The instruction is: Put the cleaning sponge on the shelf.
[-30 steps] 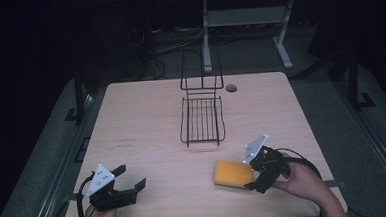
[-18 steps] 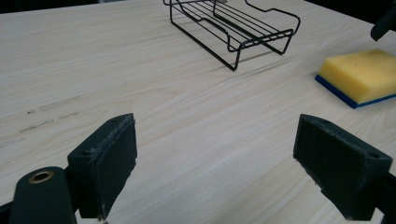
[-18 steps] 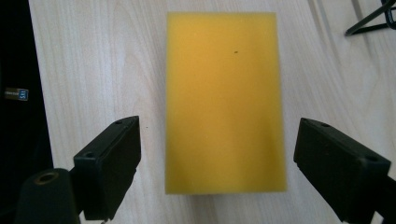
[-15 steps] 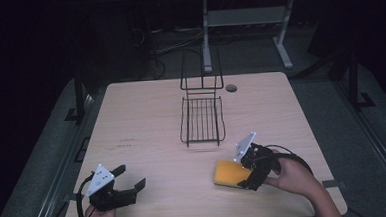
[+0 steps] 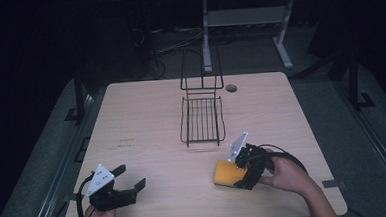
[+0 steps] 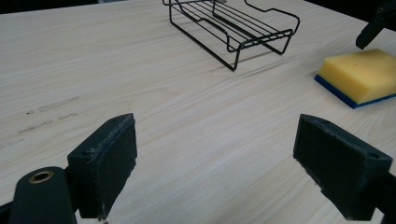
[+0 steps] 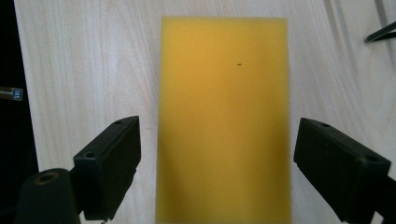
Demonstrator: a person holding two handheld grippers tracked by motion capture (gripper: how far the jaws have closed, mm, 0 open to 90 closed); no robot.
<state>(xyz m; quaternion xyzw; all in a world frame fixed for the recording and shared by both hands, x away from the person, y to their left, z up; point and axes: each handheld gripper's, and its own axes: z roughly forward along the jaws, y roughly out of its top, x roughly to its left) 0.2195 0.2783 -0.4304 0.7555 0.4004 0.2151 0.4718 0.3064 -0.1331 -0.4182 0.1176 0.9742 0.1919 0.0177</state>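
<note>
L gripper (image 5: 127, 182): in your left hand, low at the near left of the table (image 5: 146, 121). Jaws wide, nothing btw them, just bare wood.
R gripper (image 5: 238, 173): in your right hand (image 5: 284, 174), near right of the table, tipped down over the sponge. Jaws wide, one on each side of the sponge w/ a gap on both sides, not pinching it.
Sponge (image 7: 224, 121): yellow on top, blue on the bottom. Lies flat on the table, near right part, right by your R gripper.
Wire rack (image 5: 202, 118): black, in the middle of the table, past the sponge. Tall back part at the far end.
Hole (image 5: 231, 88): small round one in the table, far side, just right of the rack.
</note>
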